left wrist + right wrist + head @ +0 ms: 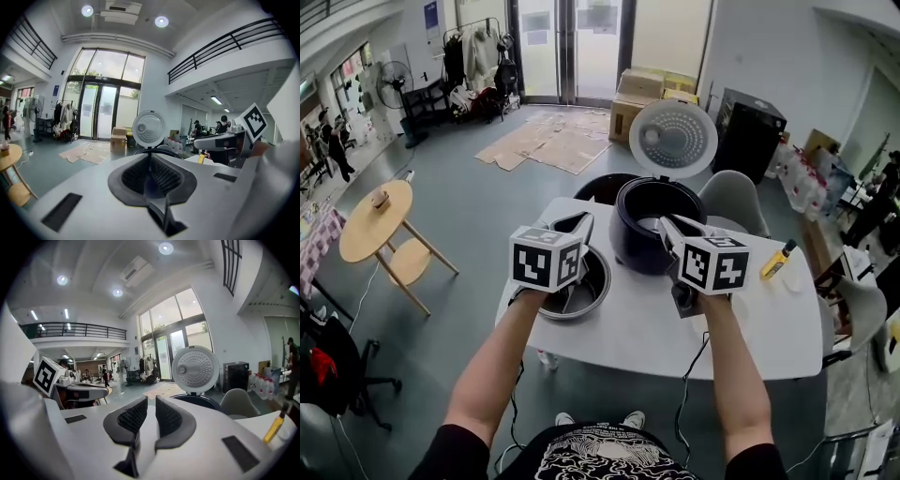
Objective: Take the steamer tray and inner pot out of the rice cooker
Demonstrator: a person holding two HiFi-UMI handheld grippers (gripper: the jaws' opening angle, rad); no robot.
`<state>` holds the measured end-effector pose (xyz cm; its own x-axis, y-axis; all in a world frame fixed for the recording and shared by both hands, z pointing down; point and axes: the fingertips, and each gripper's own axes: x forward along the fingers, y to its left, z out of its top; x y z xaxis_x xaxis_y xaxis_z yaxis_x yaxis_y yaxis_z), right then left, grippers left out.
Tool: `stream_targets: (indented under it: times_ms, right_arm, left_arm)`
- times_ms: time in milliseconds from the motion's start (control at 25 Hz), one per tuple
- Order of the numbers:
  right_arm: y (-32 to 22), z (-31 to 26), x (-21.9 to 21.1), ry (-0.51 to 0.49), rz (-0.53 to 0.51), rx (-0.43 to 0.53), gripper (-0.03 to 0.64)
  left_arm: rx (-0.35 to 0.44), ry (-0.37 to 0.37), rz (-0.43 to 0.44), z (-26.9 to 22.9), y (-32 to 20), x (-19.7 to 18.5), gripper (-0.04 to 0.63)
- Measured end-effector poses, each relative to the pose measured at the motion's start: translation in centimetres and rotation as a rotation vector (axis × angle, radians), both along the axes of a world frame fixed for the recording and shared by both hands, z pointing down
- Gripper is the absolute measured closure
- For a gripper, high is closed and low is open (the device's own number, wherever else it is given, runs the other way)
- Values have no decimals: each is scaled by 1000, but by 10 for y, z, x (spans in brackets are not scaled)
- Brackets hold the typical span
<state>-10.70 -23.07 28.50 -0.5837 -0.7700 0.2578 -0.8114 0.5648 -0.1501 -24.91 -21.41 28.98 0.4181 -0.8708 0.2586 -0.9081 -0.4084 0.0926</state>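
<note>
Left gripper [150,171]: jaws pressed together, nothing between the pads. Right gripper [151,405]: jaws nearly together with a thin gap between the pads, and nothing in that gap. So we see no grip on either side. In the head view both grippers are held up over the near half of the white table [769,319], side by side and apart. Each points at the far side, toward the rice cooker [637,246].

The inner pot [596,279], a silver bowl, sits on the table just left of the cooker. It is under the left gripper, whose marker cube partly covers it. We cannot make out the steamer tray, either in the pot or in the cooker.

The cooker is dark and stands at the far middle of the table. Its lid [673,139] is swung up and open, with the white perforated inside facing us. The lid also shows in both gripper views, beyond the jaws.

A yellow bottle [777,260] lies on the table right of the right gripper. A gray chair [733,199] stands at the far right edge of the table. Cardboard sheets [548,141] are spread on the floor farther off. A round wooden table [370,220] stands well to the left.
</note>
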Motion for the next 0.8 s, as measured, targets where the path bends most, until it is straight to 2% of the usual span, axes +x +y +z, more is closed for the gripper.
stream_targets:
  times_ms: [80,280,440,520,800]
  right_arm:
    - [5,-4,13,21,28,49,554]
    - [15,-1,27,86,72,146,561]
    - [21,6,34,124,96,183,575]
    - [21,7,39,134,117,198,603]
    - [26,8,47,142,147,235,603]
  left_arm:
    - [35,-27,5,-1,2,9,572]
    - [84,-33,11,2,8,12,574]
    - [124,-67,-30,2,15,1,581]
    - [139,-73,-33,1,18,-3,582]
    - [155,-145,-67,8,27,-10,583]
